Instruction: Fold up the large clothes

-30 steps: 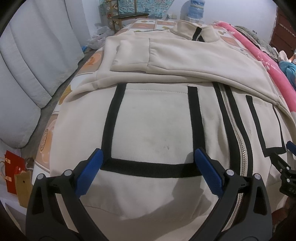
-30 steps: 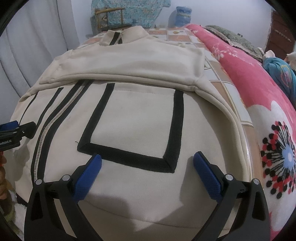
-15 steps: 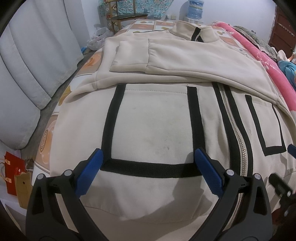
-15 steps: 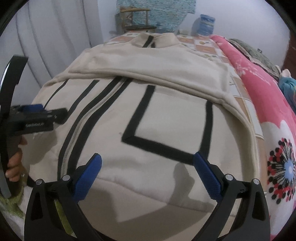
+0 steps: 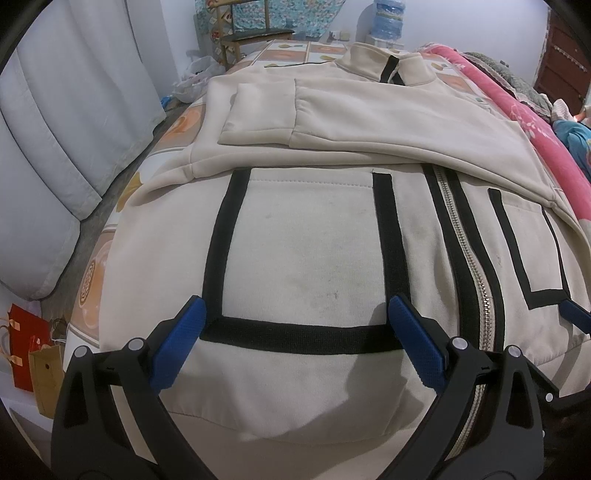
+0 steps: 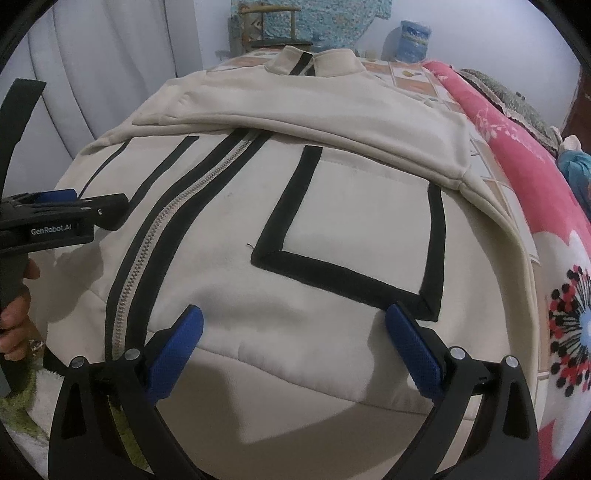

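A cream zip-up jacket [image 5: 306, 258] with black trim lies flat on the bed, both sleeves folded across its chest. It also fills the right wrist view [image 6: 332, 221]. My left gripper [image 5: 295, 325] is open and empty, hovering over the left pocket near the hem. My right gripper [image 6: 295, 332] is open and empty over the right pocket near the hem. The left gripper also shows from the side in the right wrist view [image 6: 110, 214]. One blue fingertip [image 5: 576, 317] of the right gripper shows at the right edge of the left wrist view.
A pink flowered blanket [image 6: 546, 192] runs along the bed's right side. Grey cushions [image 5: 55, 147] stand at the left. Paper bags [image 5: 33, 369] sit on the floor at the left. A chair [image 5: 255, 37] and a water bottle [image 5: 388, 18] stand beyond the bed.
My right gripper has swung left and drawn back toward the hem, so the zipper and the left gripper now show in its view. The left gripper has barely moved.
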`<state>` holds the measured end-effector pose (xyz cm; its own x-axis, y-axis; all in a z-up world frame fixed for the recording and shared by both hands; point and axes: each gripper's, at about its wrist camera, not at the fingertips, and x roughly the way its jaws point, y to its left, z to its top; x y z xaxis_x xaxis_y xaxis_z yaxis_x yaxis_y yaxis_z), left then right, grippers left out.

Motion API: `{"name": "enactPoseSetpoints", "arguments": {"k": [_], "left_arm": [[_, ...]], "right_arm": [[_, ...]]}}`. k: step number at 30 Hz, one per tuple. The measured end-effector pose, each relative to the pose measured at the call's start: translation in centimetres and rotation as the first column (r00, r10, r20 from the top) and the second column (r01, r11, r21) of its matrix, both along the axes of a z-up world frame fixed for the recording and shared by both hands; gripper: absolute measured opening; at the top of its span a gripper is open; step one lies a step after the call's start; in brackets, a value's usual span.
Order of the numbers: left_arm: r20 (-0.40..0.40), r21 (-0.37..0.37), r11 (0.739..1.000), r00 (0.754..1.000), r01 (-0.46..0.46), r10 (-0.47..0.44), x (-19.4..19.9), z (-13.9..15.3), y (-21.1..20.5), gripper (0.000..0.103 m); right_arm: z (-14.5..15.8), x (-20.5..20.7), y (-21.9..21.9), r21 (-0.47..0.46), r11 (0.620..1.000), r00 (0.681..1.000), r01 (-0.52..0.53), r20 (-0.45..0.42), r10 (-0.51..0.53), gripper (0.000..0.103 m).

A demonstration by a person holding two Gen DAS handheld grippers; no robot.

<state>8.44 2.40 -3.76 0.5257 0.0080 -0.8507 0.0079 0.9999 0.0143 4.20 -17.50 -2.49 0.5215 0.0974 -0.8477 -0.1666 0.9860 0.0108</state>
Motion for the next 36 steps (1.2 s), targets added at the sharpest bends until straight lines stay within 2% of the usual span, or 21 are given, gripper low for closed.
{"name": "enactPoseSetpoints", "arguments": {"k": [12,36], "left_arm": [[0.012,0.000,1.000,1.000,0.001,-0.001,-0.06,0.09,-0.11,0.096],[0.018,-0.001,1.000,1.000,0.003,-0.003,-0.18,-0.03,0.02,0.096]], "right_arm": [[-0.15,0.08,0.35,-0.030,1.000,1.000,0.001,0.002,-0.001,0.096],[-0.21,0.04,0.39,-0.031,1.000,1.000,0.002,0.004,-0.002,0.096]]}}
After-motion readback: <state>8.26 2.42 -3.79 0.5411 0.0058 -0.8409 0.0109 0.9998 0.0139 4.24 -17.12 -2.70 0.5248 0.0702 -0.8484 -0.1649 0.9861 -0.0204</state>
